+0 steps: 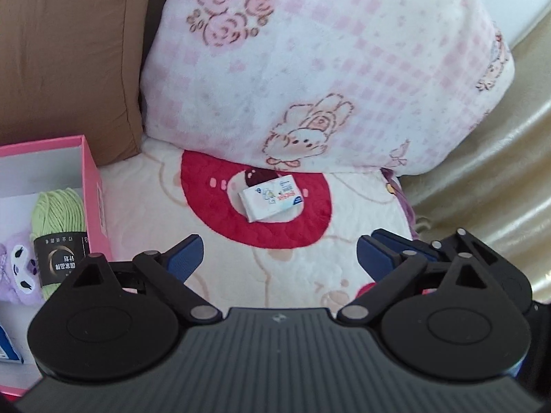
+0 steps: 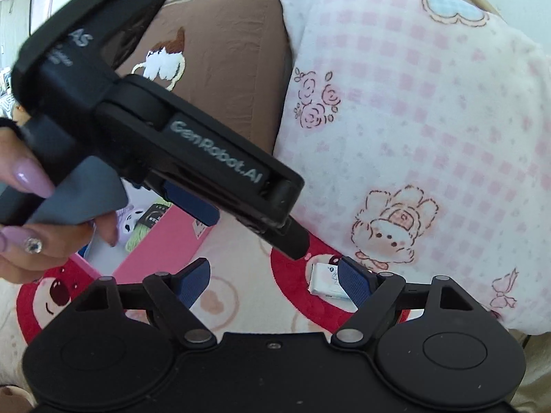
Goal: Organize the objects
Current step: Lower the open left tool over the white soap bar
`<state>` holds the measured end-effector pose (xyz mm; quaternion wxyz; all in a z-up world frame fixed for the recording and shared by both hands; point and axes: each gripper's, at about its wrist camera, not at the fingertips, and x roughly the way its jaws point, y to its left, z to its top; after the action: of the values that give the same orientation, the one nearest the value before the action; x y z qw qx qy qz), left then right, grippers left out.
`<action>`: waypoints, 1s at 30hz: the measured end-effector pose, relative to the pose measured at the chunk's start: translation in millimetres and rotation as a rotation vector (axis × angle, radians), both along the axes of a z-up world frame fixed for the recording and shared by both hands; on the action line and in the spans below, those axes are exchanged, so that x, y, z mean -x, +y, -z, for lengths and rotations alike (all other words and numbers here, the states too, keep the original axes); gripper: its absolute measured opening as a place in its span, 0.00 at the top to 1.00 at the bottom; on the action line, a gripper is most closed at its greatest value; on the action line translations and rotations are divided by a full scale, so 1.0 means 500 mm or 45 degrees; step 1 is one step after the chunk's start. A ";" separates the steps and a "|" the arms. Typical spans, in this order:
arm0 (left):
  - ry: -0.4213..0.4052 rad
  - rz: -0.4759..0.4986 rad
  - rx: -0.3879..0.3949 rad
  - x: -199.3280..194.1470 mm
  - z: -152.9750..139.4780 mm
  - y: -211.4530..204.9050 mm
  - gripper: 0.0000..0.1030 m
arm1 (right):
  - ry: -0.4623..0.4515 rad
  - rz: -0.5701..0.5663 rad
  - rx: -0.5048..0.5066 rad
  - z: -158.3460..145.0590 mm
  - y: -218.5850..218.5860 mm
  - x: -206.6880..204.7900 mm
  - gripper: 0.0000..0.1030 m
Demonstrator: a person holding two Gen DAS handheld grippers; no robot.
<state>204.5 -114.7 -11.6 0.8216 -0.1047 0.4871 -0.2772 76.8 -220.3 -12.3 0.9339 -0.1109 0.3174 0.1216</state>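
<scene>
- Soft bedding for a work surface: cream fleece blanket (image 1: 282, 275) printed with red bear faces, brown pillow (image 1: 69, 51) at far left, pink-checked plush pillow (image 1: 327, 69) behind the middle, glossy gold fabric (image 1: 499, 179) at the right edge.
- Far left on the blanket, pink box (image 1: 93, 186) standing open, lined white, already loaded with a skein of green yarn (image 1: 58, 220), a small purple plush toy (image 1: 17, 268) and the corner of something blue.
- Centre, well clear of the box: small white tissue pack (image 1: 272, 201) lying flat on a red bear face, just in front of the checked pillow, untouched and apart from every finger.
- Step in hand, as judged: approach to the tissue pack, last loose item in sight, box as the likely destination.
- Left gripper (image 1: 279, 258) hovering short of the pack, aimed at it, blue pads spread wide, nothing between them, nothing touched.
- Right gripper (image 2: 273, 282) likewise spread wide and empty; right pad overlapping the pack in the right wrist view, contact not apparent.
- Left gripper's body crossing the right wrist view, held by a hand (image 2: 41, 227) with long lilac nails.
- Next move, as judged: lower one gripper to straddle the pack across its narrow side, close gently on the soft wrapper, lift, carry left over the box wall and release beside the yarn.
</scene>
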 end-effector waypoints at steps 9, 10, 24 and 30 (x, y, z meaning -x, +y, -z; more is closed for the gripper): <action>0.107 -0.027 0.001 -0.019 0.084 -0.031 0.15 | -0.035 0.073 0.095 0.101 -0.041 -0.050 0.18; 0.090 -0.027 -0.012 -0.018 0.089 -0.038 0.15 | -0.041 0.064 0.115 0.112 -0.044 -0.052 0.18; 0.000 -0.102 0.019 -0.056 0.189 -0.072 0.38 | -0.060 0.195 0.073 0.242 -0.111 -0.125 0.18; -0.032 -0.114 0.127 -0.067 0.209 -0.077 0.44 | -0.036 0.172 0.053 0.267 -0.127 -0.144 0.18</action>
<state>238.1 -153.0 -116.1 0.8328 -0.1636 0.4572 -0.2656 148.7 -283.8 -145.6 0.9418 -0.1102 0.3135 0.0503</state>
